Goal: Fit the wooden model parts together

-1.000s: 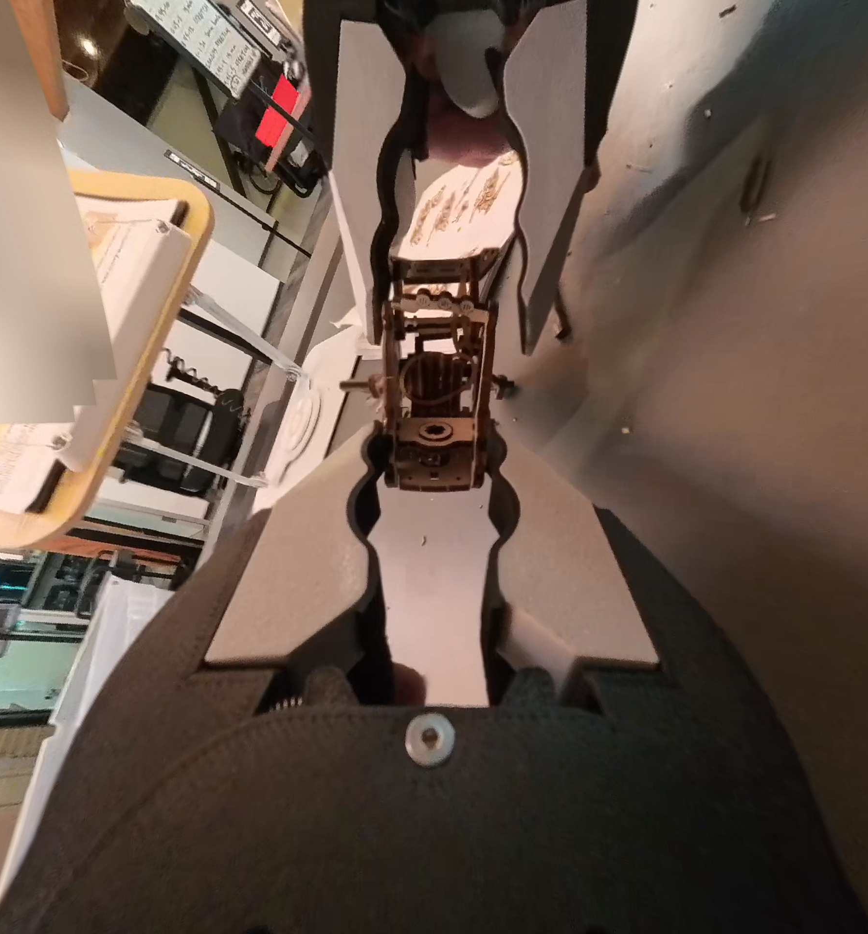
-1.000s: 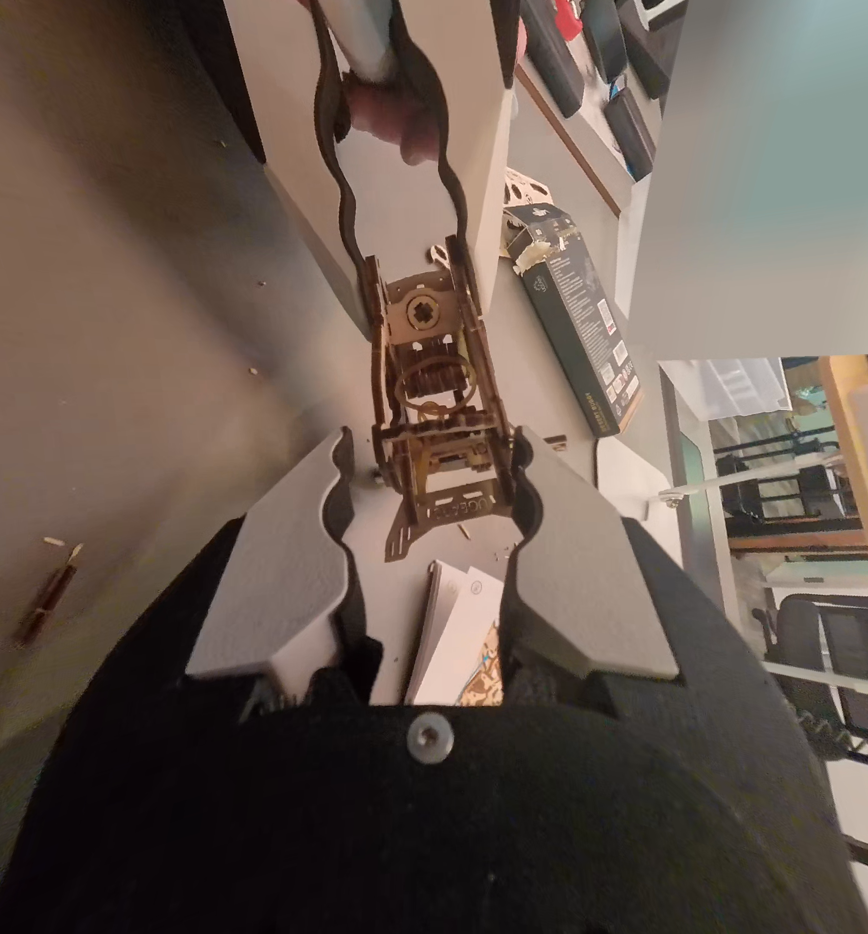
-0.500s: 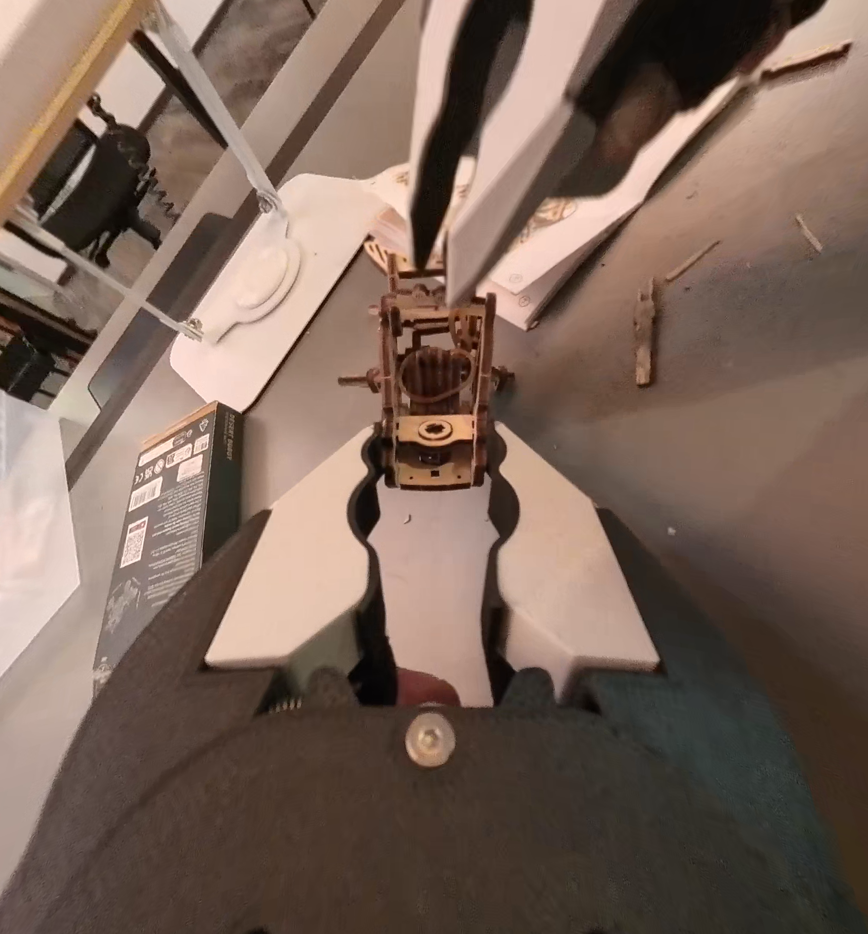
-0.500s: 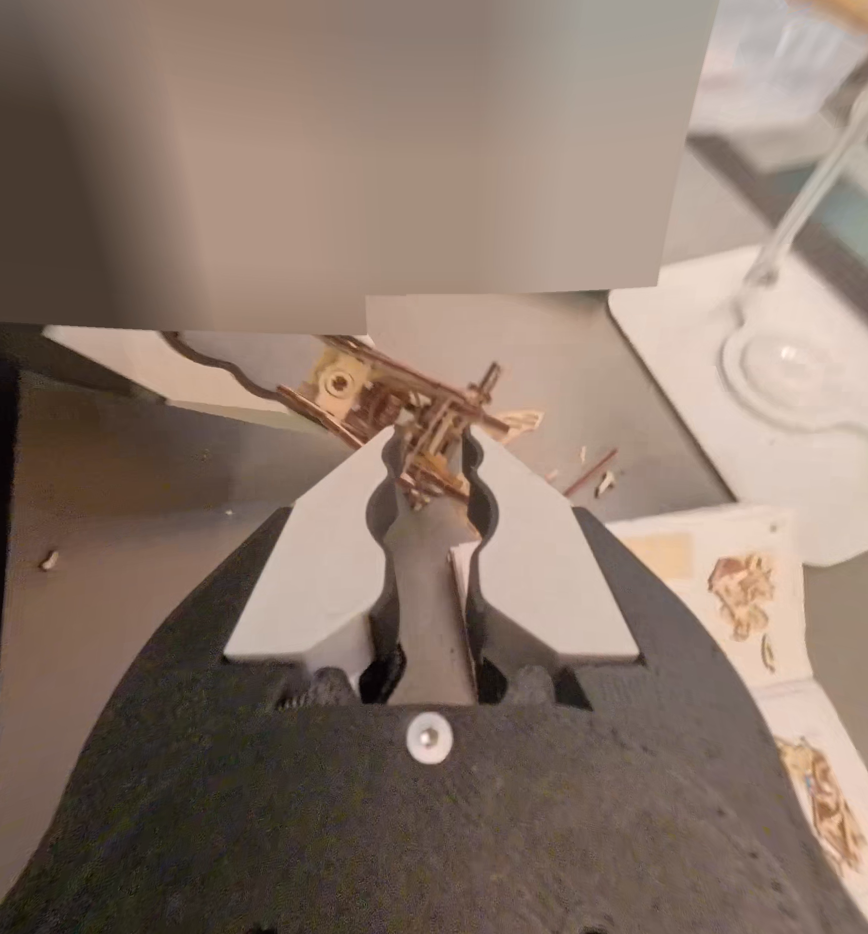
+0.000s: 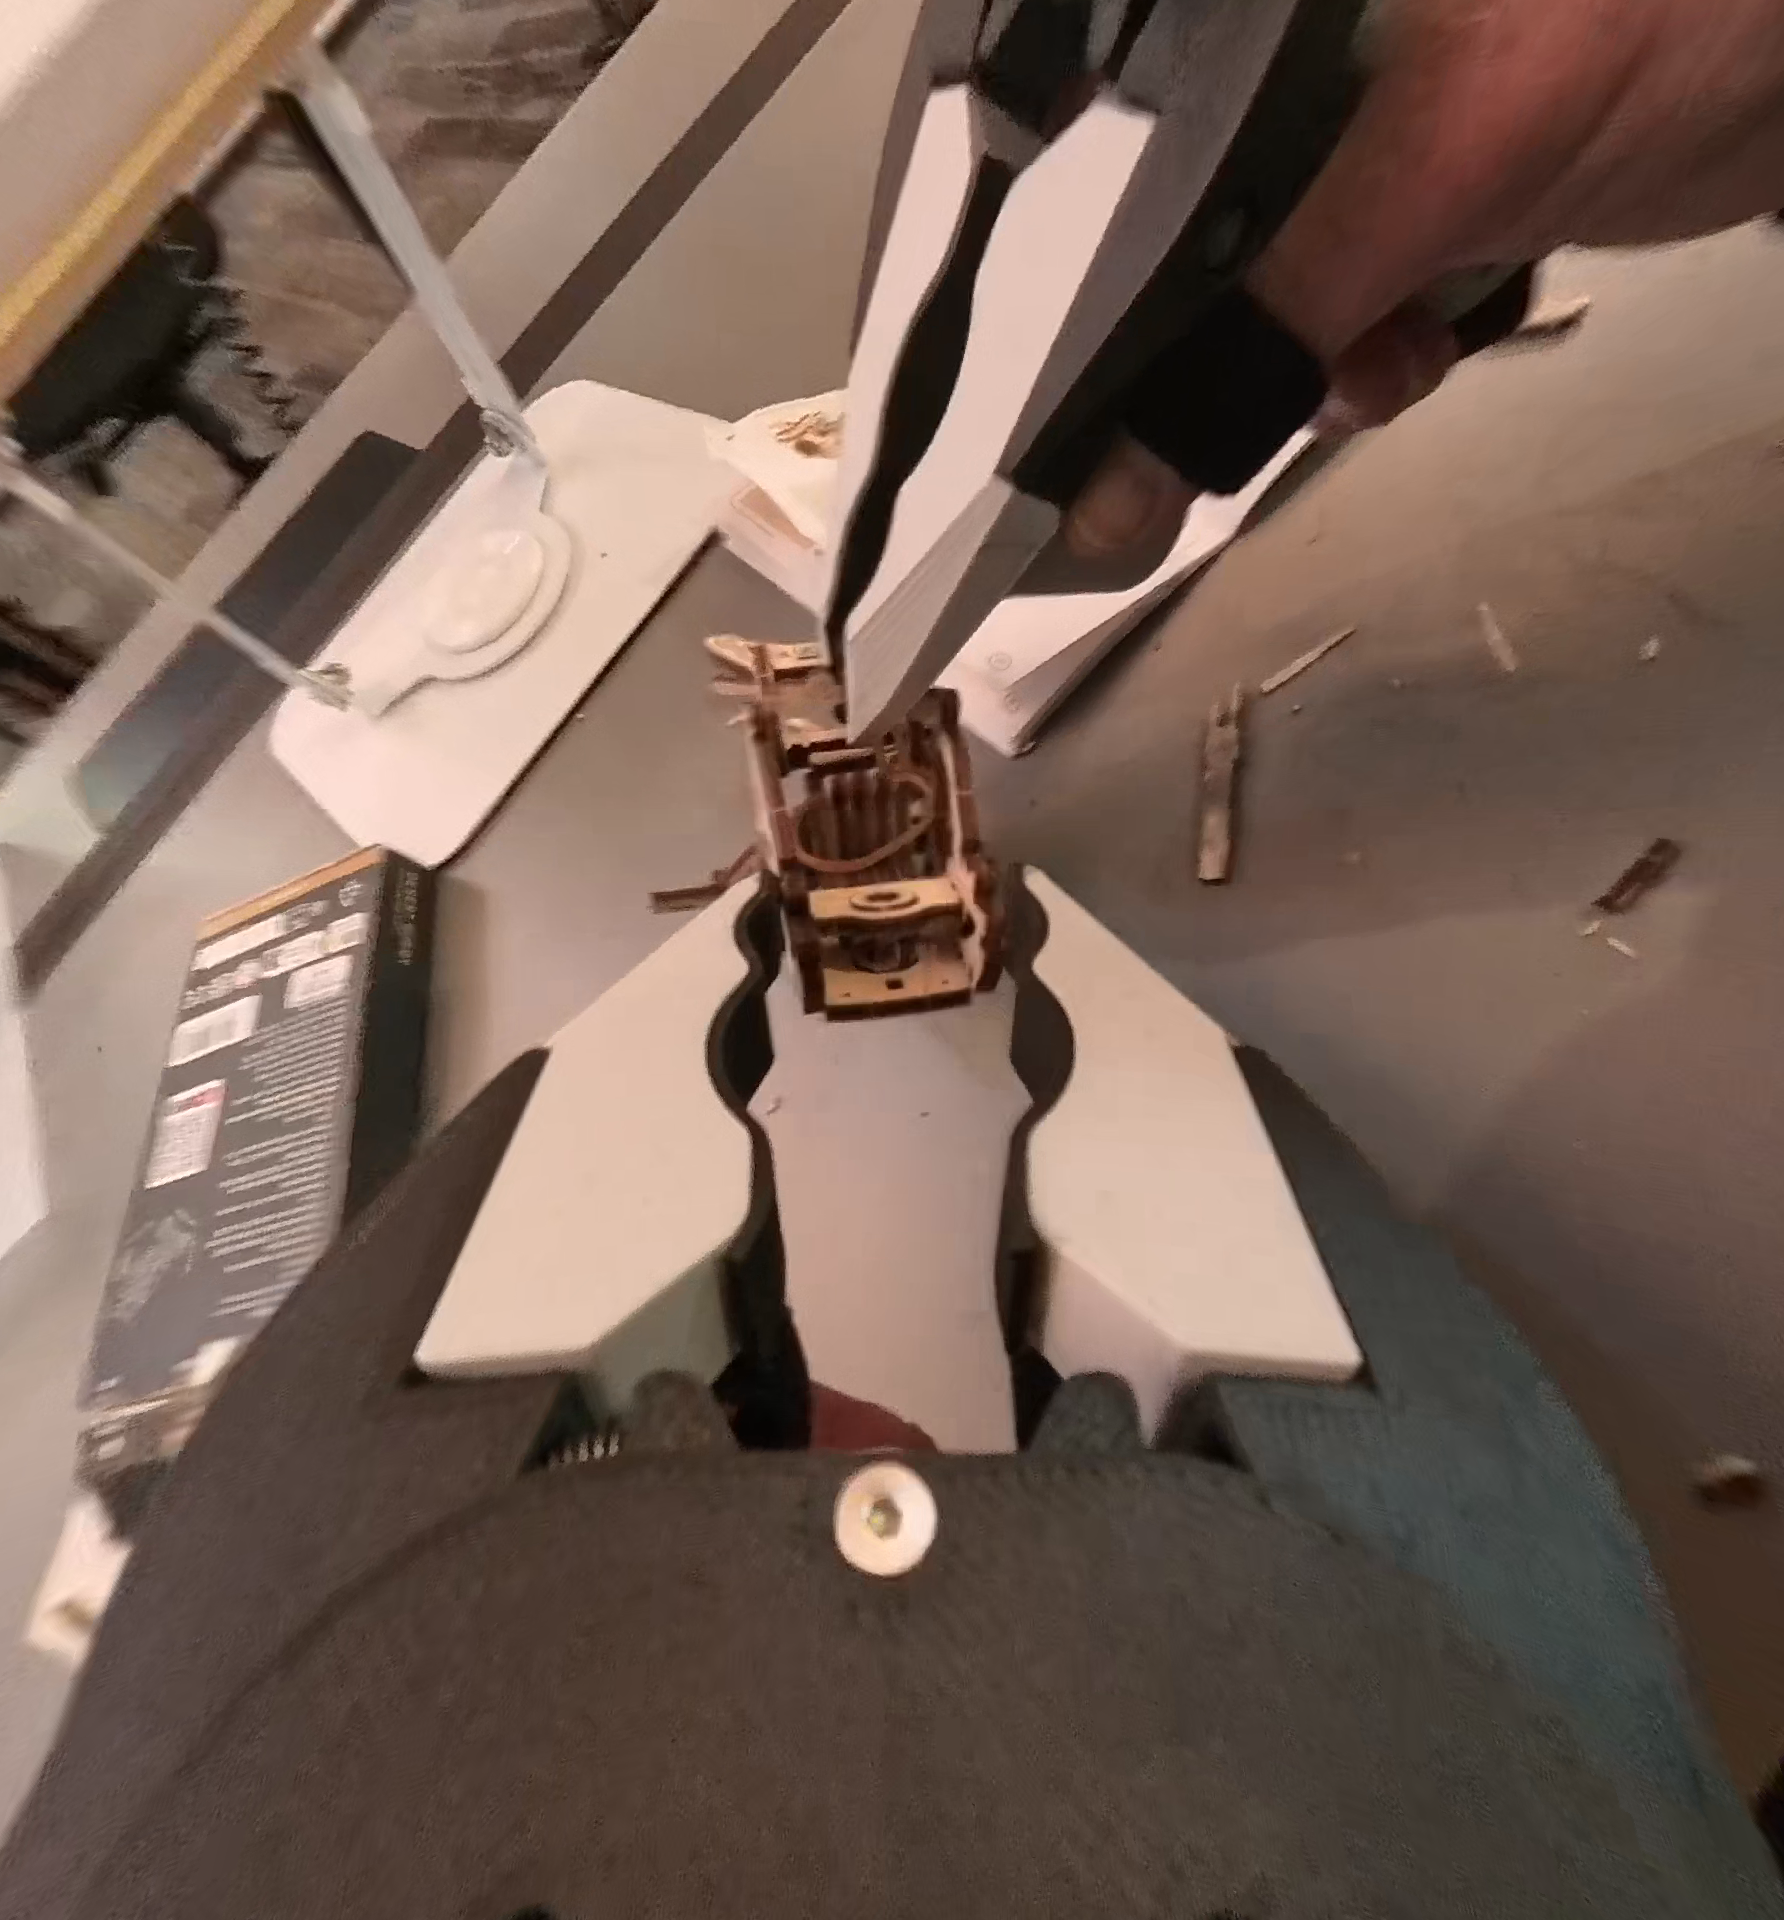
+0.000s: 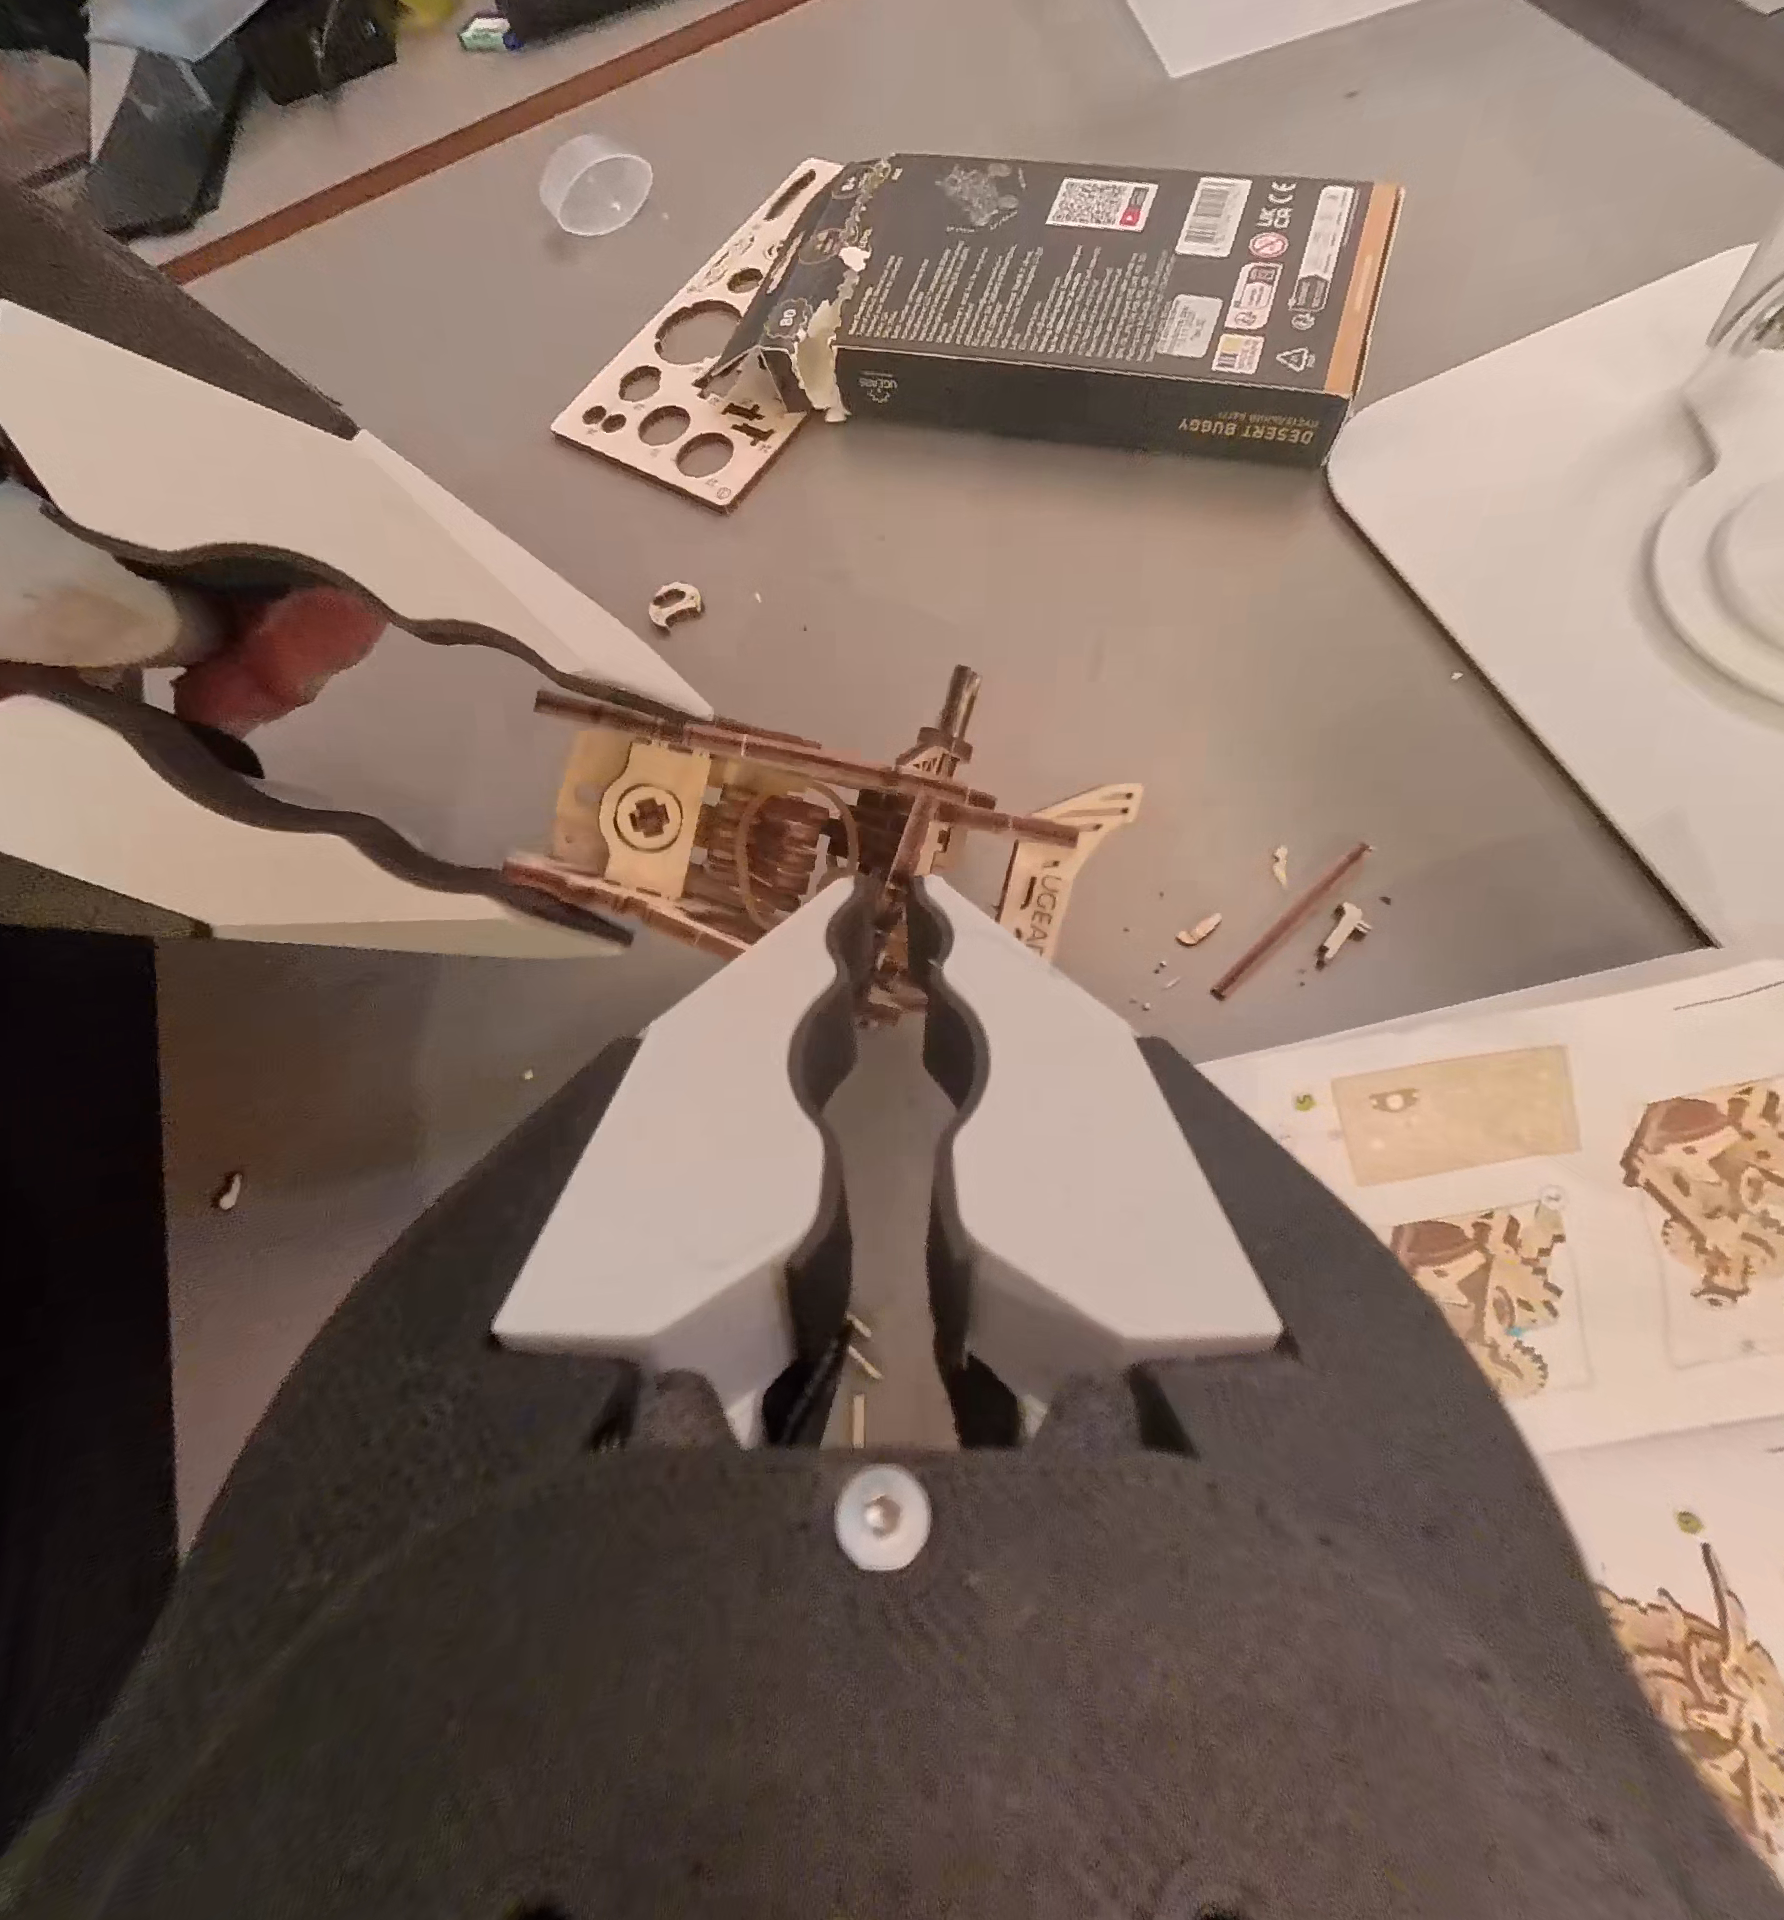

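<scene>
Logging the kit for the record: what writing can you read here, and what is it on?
I do not quote writing; these things bear it:
On the black box: white print, codes, symbols.
On the wooden model: engraved lettering on one flat part.
On the instruction sheets: small marks, too small to read.

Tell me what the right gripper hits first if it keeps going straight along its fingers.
The wooden model itself: the right gripper is already shut on a thin part of it, so pushing on drives into the frame. Past that lies bare table, then the dark box; depth is unclear.
</scene>
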